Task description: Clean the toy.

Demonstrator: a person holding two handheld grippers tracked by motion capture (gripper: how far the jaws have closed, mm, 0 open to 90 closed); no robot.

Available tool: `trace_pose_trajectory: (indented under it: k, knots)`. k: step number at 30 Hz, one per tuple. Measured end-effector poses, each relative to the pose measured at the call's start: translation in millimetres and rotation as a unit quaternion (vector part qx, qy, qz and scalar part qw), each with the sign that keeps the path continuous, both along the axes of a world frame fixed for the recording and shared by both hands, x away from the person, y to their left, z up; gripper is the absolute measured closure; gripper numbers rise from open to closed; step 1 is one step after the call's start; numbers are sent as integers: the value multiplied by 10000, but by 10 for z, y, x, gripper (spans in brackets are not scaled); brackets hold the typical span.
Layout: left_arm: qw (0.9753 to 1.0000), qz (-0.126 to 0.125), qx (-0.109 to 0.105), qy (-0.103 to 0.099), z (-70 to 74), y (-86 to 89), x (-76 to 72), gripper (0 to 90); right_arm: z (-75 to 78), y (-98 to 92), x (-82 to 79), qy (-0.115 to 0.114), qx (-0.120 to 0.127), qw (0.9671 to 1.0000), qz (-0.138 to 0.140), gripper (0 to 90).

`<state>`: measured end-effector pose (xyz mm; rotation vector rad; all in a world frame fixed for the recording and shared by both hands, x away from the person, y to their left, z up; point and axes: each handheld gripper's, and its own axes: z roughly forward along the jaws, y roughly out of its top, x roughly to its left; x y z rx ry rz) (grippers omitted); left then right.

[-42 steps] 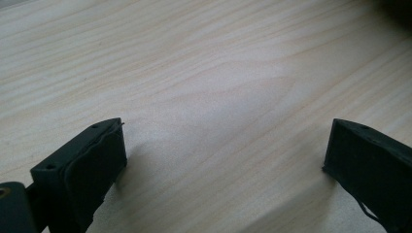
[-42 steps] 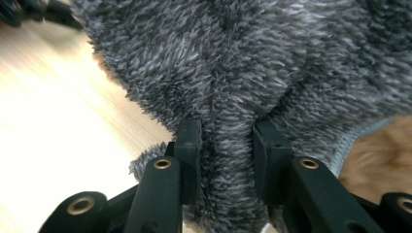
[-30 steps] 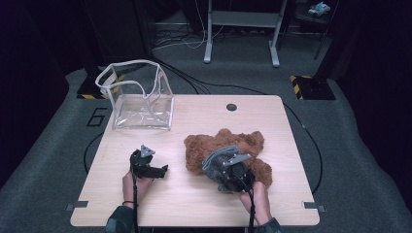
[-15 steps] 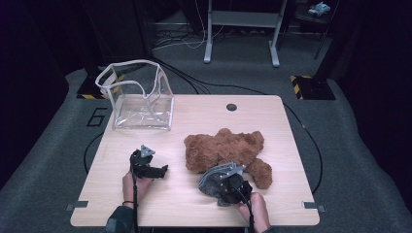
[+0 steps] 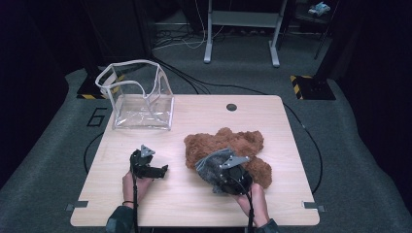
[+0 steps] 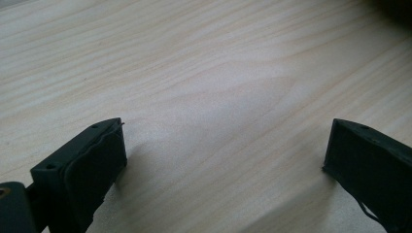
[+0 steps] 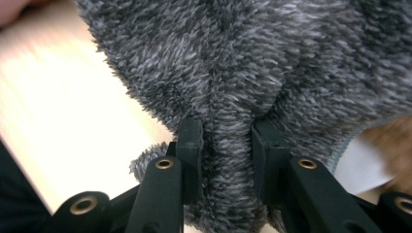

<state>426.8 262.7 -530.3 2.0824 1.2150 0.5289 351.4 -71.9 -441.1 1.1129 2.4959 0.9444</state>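
I see bare tabletop [image 5: 194, 194] between my hand-held grippers; the brown plush [image 5: 243, 145] blocks the right, the clear bag [image 5: 141, 97] stands at the far left.

One mark can be read: a large dark digit "6" [image 5: 98, 117] on the grey floor [image 5: 43, 160], just left of the surface [image 5: 204, 116] and beside the clear bag [image 5: 141, 97]; no other lettering is legible

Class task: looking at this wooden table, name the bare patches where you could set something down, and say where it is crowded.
Bare wood lies on the light wooden table right of the clear plastic bag around the dark round hole, and along the near edge. It is crowded at the brown plush bear, where the right gripper pinches grey fuzzy fabric.
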Motion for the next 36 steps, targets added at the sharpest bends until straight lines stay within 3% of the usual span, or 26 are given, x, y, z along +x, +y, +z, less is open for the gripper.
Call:
trace_pose_trajectory:
  k: [6, 9, 13, 18, 29, 32, 36]
  knots:
    - [10000, 7, -10, -3, -1, -1, 0, 13, 204, 86, 173, -440, 135, 9989, -119, 691]
    - [10000, 1, -2, -1, 0, 0, 0, 13, 221, 164, 273, -531, 102, 9985, -127, 691]
    - [10000, 0, -1, 1, 0, 0, 0, 14, 115, 283, 328, -403, -46, 9992, -52, 693]
    - [10000, 0, -2, 1, 0, 0, 0, 13, -87, 387, 284, -248, -167, 9995, 84, 696]
    - [10000, -1, -2, 1, 0, 0, 0, 13, -508, 489, 224, 372, -380, 9983, 258, 696]
    - [10000, -1, -1, 1, 0, 0, 0, 13, -517, 490, 217, 373, -369, 9981, 313, 696]
    - [10000, -1, -1, 0, 0, 0, 0, 14, -402, 452, 187, 210, -280, 9989, 313, 696]
